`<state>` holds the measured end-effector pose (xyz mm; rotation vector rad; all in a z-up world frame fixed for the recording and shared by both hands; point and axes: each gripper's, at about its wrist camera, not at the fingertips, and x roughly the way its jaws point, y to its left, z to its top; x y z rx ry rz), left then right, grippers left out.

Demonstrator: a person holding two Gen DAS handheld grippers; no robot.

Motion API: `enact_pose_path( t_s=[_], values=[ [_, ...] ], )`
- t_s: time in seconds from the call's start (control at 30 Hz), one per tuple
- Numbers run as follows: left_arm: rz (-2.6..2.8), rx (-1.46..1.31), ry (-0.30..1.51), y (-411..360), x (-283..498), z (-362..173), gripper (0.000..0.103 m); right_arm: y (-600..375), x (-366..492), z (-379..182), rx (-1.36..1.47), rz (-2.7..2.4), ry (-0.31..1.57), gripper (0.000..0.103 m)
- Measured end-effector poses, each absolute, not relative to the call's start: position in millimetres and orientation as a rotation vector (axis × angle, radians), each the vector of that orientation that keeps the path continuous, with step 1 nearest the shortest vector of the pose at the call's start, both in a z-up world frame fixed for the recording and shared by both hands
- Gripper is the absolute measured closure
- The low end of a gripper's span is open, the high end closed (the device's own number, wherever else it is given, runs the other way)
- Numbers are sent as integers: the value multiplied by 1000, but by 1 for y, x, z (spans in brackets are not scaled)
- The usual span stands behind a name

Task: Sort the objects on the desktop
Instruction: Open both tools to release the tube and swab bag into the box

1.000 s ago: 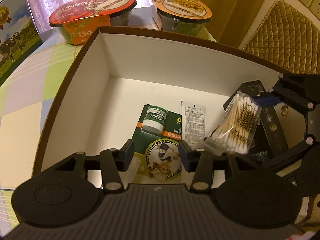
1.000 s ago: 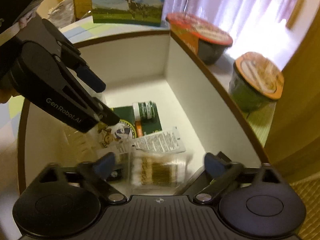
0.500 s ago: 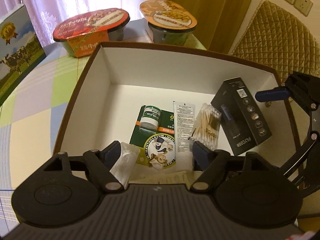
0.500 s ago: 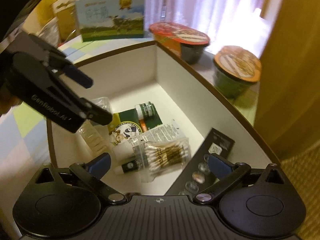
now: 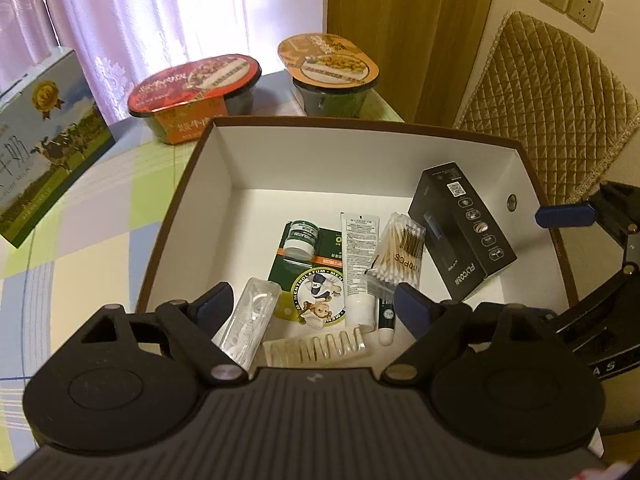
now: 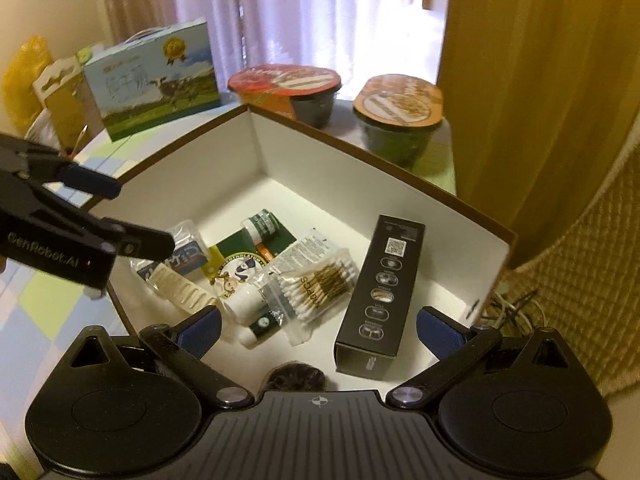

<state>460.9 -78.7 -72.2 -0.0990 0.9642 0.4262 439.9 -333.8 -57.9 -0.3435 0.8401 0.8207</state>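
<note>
White box (image 5: 208,184) holds the lot: cotton swab bag (image 5: 400,252), tube (image 5: 358,264), Mentholatum card (image 5: 316,292), black carton (image 5: 460,232) (leaning on the right wall). Left gripper (image 5: 316,304) above the near edge, jaws just opened, nothing gripped. Right gripper (image 6: 318,326) spread, empty, swabs just ahead.

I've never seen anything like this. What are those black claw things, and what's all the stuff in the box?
Those claws are grabbers, one in each of a person's hands, each with a camera looking past its two fingers. One picture is from the left gripper, the other from the right gripper. Both are open and hold nothing; the left one's jaws have just been opening. Below them is a white box on a checked table. Inside lie a cotton swab bag, a white tube, a black carton and a small green jar.
</note>
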Motion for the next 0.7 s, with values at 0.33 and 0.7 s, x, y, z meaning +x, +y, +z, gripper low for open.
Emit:
enact_pose_path(
  t_s=[0.33, 0.7],
  values=[
    [457, -65, 937, -101, 437, -60, 16, -347, 416, -48, -292, 795, 831, 2],
    [456, -62, 903, -117, 407, -48, 14, -352, 387, -37, -235, 757, 824, 2]
  ],
)
